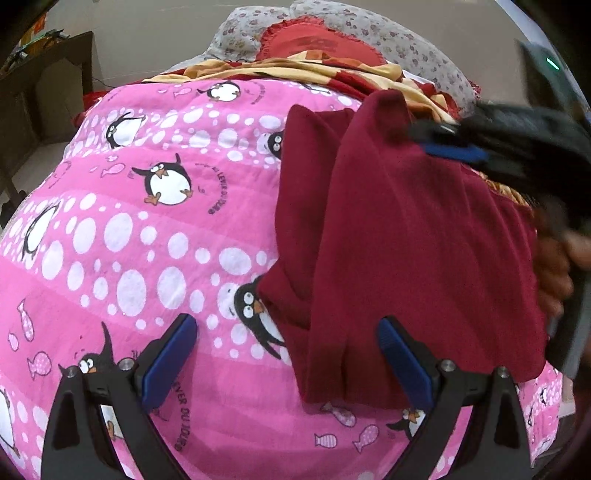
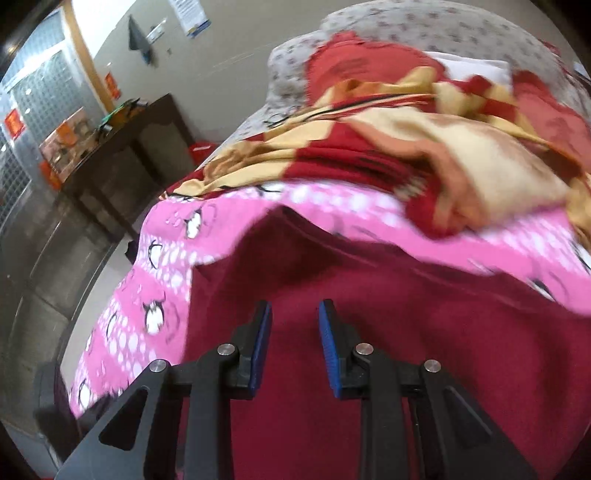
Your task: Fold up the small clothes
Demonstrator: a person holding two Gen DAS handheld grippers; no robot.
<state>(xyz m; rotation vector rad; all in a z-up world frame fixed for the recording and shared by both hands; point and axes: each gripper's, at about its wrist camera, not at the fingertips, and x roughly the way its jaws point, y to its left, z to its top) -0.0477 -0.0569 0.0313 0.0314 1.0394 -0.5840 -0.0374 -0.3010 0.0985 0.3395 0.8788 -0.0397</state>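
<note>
Maroon garment on penguin bedspread, both grippers off it.
Pink penguin-print quilted bedspread (image 1: 155, 236) carries the dark maroon knit garment (image 1: 406, 240), folded, right of centre. Left gripper (image 1: 288, 354) spread wide, empty, over its near edge. Right gripper (image 2: 295, 339) partly parted, nothing pinched, above the cloth.

A: Any readable text?

B: Only on the pink penguin bedspread (image 1: 122, 236). Curved print beside the penguins reads roughly "AU LEVER DU JOUR"; letters distorted, so low confidence. Near the bottom edge, a partial "LEVER DU JOUR".

A: Wall posters?

B: Paper sheet (image 2: 190, 14) and orange signs (image 2: 14, 123) in the right wrist view are too blurred to read.
</note>
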